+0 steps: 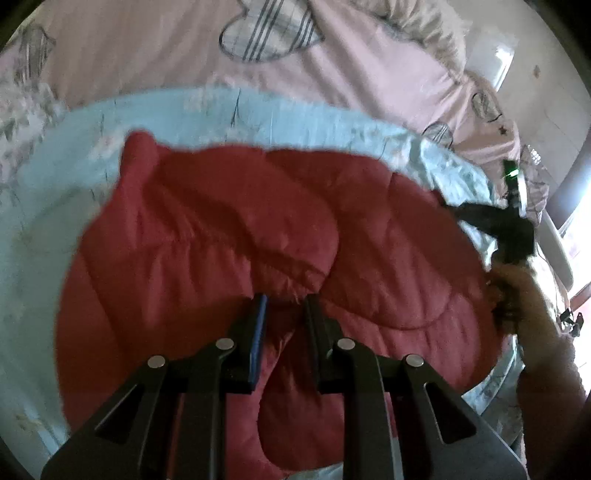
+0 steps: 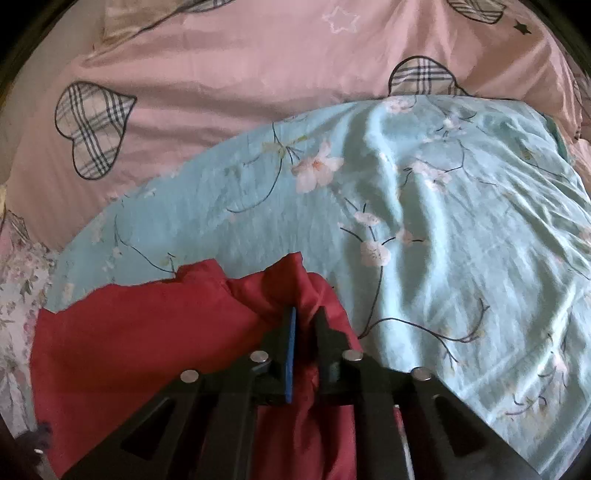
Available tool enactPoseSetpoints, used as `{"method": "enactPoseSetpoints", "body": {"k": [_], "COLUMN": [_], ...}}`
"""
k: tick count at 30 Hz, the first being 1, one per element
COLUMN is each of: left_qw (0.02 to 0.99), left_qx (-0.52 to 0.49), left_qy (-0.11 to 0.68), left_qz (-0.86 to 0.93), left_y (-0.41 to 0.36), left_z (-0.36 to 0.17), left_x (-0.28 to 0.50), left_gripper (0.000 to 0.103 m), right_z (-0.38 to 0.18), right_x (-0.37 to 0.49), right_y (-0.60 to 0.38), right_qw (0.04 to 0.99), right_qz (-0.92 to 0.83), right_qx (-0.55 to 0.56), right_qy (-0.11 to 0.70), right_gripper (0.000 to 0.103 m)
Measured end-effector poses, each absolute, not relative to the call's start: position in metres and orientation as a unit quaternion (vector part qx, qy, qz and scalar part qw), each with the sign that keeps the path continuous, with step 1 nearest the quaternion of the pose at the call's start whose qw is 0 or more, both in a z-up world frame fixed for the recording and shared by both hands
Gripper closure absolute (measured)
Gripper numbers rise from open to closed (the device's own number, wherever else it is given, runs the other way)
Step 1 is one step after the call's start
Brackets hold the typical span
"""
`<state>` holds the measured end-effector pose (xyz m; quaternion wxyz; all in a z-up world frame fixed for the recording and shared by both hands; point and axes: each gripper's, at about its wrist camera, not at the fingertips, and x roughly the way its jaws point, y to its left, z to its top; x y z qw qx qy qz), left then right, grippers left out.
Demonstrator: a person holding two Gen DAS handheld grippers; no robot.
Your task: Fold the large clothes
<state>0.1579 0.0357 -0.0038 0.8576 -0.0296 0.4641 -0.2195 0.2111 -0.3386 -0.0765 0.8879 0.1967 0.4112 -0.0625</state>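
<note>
A large red quilted jacket [image 1: 258, 229] lies spread on a light blue floral sheet [image 1: 66, 229] on a bed. My left gripper [image 1: 285, 301] is shut on a gathered fold of the jacket near its middle front. My right gripper [image 2: 307, 314] is shut on a bunched red edge of the jacket [image 2: 147, 332], which fills the lower left of the right wrist view. The right gripper also shows in the left wrist view [image 1: 491, 218] at the jacket's far right edge, held by a hand [image 1: 517, 295].
The blue floral sheet [image 2: 443, 240] lies over a pink bedcover with plaid hearts [image 2: 221, 92]. A white floral fabric [image 2: 14, 295] lies at the left. A pale pillow [image 1: 424, 26] and a bright window [image 1: 576, 229] are at the right.
</note>
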Motion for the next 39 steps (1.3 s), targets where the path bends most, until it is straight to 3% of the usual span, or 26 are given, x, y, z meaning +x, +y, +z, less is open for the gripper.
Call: {"method": "enactPoseSetpoints", "body": {"k": [1, 5, 12, 19, 24, 39], "left_qw": [0.855, 0.854, 0.855, 0.852, 0.868, 0.852], "left_qx": [-0.034, -0.040, -0.035, -0.046, -0.052, -0.080], "left_qy": [0.468, 0.470, 0.468, 0.468, 0.452, 0.472], "left_qz": [-0.219, -0.220, -0.218, -0.229, -0.200, -0.213], "left_y": [0.035, 0.036, 0.033, 0.047, 0.066, 0.067], "left_z": [-0.009, -0.015, -0.019, -0.007, 0.003, -0.042], "left_x": [0.160, 0.161, 0.153, 0.145, 0.144, 0.167], "left_gripper": [0.085, 0.085, 0.085, 0.085, 0.079, 0.079], "right_z": [-0.072, -0.038, -0.023, -0.070, -0.076, -0.088], "right_x": [0.206, 0.167, 0.113, 0.106, 0.094, 0.083], "right_y": [-0.340, -0.332, -0.249, -0.244, -0.258, -0.255], "right_qw": [0.890, 0.913, 0.924, 0.899, 0.898, 0.910], "right_qz": [-0.062, -0.069, 0.050, 0.023, 0.005, -0.015], "right_qx": [0.199, 0.176, 0.100, 0.071, 0.091, 0.108], "right_qy": [0.405, 0.360, 0.367, 0.431, 0.430, 0.400], "right_gripper": [0.088, 0.064, 0.053, 0.055, 0.056, 0.055]}}
